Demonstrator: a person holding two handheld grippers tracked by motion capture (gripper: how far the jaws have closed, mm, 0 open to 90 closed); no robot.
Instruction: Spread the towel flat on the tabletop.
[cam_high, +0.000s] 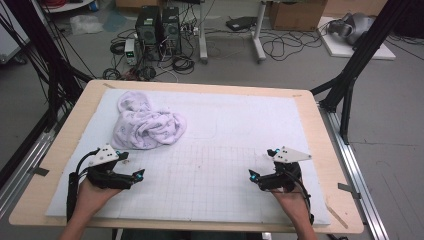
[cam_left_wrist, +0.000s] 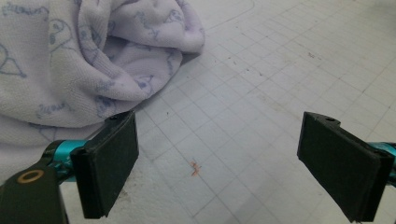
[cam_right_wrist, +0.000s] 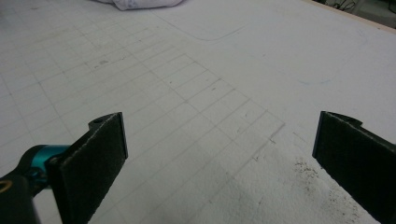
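The crumpled cloth (cam_high: 147, 125), pale lilac with a faint blue print, lay in a loose heap on the white gridded mat (cam_high: 210, 170), toward the mat's far left part; it was bunched, with folds turned under and no clean edge or corner presented.

The left tongs (cam_high: 141, 173) sat on the mat near the cloth, on its near side and apart from it; in the left gripper view the cloth (cam_left_wrist: 70, 60) filled the ground just beyond the left-hand jaw, whether touching could not be told; the jaws stood released, wide apart, with bare mat between them. The right tongs (cam_high: 252, 175) rested well apart from the cloth, off to its right on the near part of the mat; the jaws likewise stood released and held nothing; the cloth (cam_right_wrist: 140, 3) appeared as a sliver at the far edge of the right gripper view.

Risks, in my judgement: a pinch into the heap could take several layers at once, because the folds overlapped, and the cloth would lift as a lump instead of opening; a low approach could drag the mat, since the pads ran close to its surface; the right tongs faced a long reach, and a one-sided pull could slide the cloth toward the left rim of the desk (cam_high: 75, 125).

No container was present on the desk.
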